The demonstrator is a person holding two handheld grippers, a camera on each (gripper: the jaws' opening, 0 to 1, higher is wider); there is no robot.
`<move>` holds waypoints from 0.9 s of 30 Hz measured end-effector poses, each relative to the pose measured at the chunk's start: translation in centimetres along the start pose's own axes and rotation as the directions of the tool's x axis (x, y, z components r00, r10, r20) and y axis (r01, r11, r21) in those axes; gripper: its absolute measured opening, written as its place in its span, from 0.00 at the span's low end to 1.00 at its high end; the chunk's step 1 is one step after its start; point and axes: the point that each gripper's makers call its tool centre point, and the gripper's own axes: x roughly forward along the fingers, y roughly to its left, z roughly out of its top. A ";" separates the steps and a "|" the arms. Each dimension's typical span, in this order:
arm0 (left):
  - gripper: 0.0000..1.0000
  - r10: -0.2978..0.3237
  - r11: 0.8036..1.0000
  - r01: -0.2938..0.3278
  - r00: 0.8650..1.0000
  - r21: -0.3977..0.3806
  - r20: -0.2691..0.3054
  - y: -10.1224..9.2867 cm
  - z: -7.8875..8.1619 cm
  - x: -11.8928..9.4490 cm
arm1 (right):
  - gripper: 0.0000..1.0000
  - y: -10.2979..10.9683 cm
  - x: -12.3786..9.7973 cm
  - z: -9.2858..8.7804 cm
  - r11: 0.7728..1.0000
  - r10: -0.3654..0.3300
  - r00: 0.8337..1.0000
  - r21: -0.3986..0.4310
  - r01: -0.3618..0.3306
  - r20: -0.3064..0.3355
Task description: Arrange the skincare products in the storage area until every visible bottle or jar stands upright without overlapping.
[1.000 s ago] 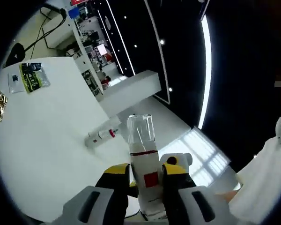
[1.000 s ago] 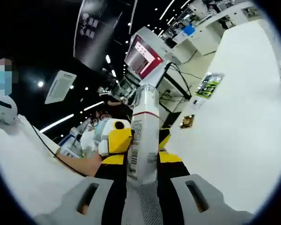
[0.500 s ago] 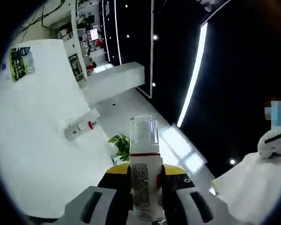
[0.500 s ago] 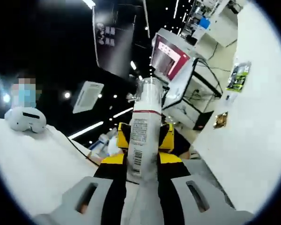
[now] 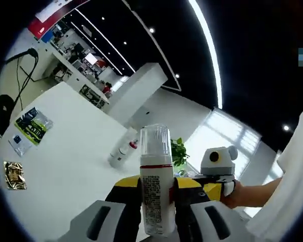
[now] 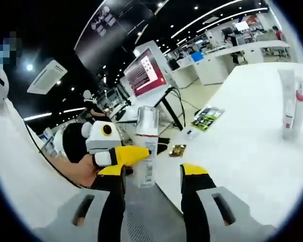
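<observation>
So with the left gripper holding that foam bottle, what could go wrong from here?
1. The left gripper holds the clear-capped bottle by its lower body, so it may tip when set on the white table.
2. The right gripper is open close beside that bottle and could knock it.
3. The tube lies on its side and could roll if bumped.

No legible txt — print on bottle [image 5: 157, 201] label too blurred to read.
</observation>
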 end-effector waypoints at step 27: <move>0.24 0.115 0.942 -0.070 0.986 0.328 -0.121 -0.3 -2.7 0.9 | 0.21 -1.1 2.2 0.5 0.979 -0.203 0.979 0.008 0.203 -0.020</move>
